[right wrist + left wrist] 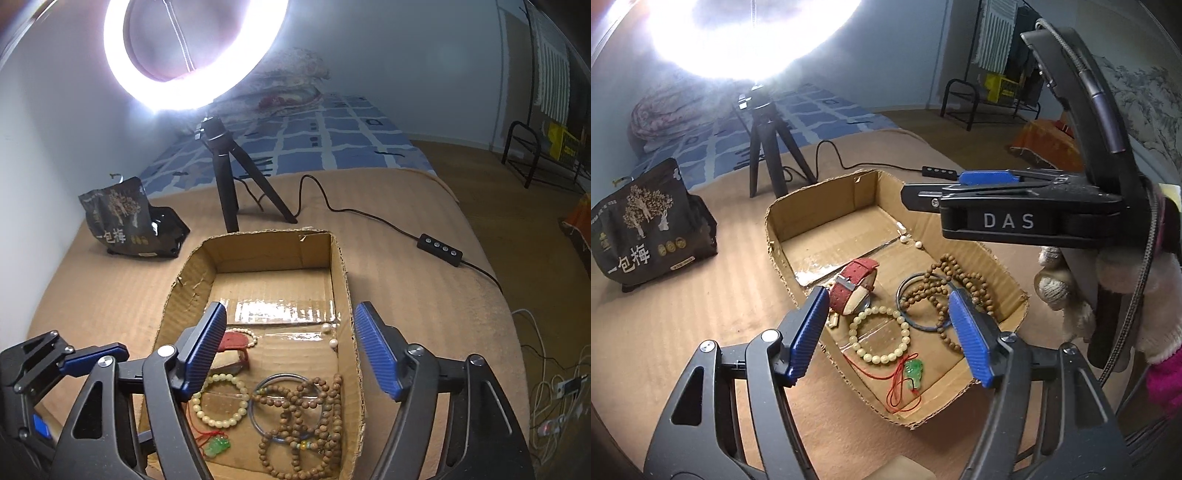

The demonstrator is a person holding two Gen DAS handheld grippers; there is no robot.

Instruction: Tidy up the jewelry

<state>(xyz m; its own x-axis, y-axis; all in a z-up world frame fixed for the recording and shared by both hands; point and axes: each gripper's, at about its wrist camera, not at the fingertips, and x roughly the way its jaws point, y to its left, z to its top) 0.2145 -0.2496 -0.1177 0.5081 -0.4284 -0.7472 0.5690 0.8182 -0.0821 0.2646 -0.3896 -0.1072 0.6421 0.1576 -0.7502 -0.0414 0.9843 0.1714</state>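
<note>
**Both grippers spread above the jewelry box**

The left gripper (888,328) hangs with its blue pads wide apart and nothing between them, poised over the near end of an open cardboard box (775,225). The right gripper (290,350) is likewise spread and holds nothing; in the left wrist view it shows from the side at the right edge, carried by a hand in a pale knit glove (1067,291).

All the jewelry lies on the floor of the box. A red-strapped watch (855,286) rests on its side near the middle, and just beside it, toward the near end, lies a cream bead bracelet (879,334). A green pendant (914,371) on a red cord (897,391) sits at the near end, its cord touching the bracelet. To the right, a long strand of brown wooden beads (960,291) is heaped over a thin blue bangle (905,291). Two pale pearls (330,336) lie by the box's right wall, farther in.

The box stands on a tan blanket (683,314). Beyond it are a black tripod (768,147) carrying a glaring ring light (195,55), a dark snack bag (646,225) at the left, and a cable with an inline switch (439,249) at the right.
</note>
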